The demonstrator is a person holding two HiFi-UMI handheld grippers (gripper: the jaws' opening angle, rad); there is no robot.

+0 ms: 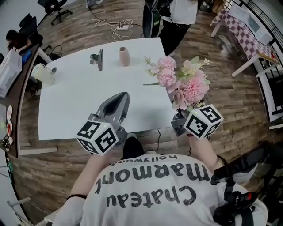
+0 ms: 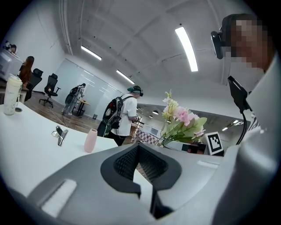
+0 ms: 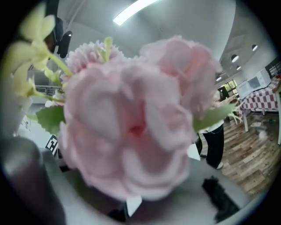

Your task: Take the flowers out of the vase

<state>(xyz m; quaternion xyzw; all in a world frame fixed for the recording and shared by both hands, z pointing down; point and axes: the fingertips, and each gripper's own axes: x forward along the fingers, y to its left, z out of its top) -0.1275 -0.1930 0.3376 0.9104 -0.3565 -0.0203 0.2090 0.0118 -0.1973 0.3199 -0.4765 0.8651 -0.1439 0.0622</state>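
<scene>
A bunch of pink flowers (image 1: 185,81) with green leaves is out of the small pink vase (image 1: 124,56), which stands upright on the white table (image 1: 75,101). My right gripper (image 1: 180,115) is shut on the stems, near the table's right front corner, with the blooms leaning over the table edge. In the right gripper view a pink bloom (image 3: 131,127) fills the picture and hides the jaws. My left gripper (image 1: 125,95) hovers over the table's front edge, shut and with nothing in it. From the left gripper (image 2: 139,147) I see the vase (image 2: 90,139) and the flowers (image 2: 180,123) further right.
A metal clip (image 1: 97,58) lies left of the vase. A pale cup (image 1: 44,73) stands on a side desk at the left. A person (image 1: 177,13) stands beyond the far table edge. A checkered table (image 1: 245,28) is at the right. A power strip (image 1: 123,27) lies on the wooden floor.
</scene>
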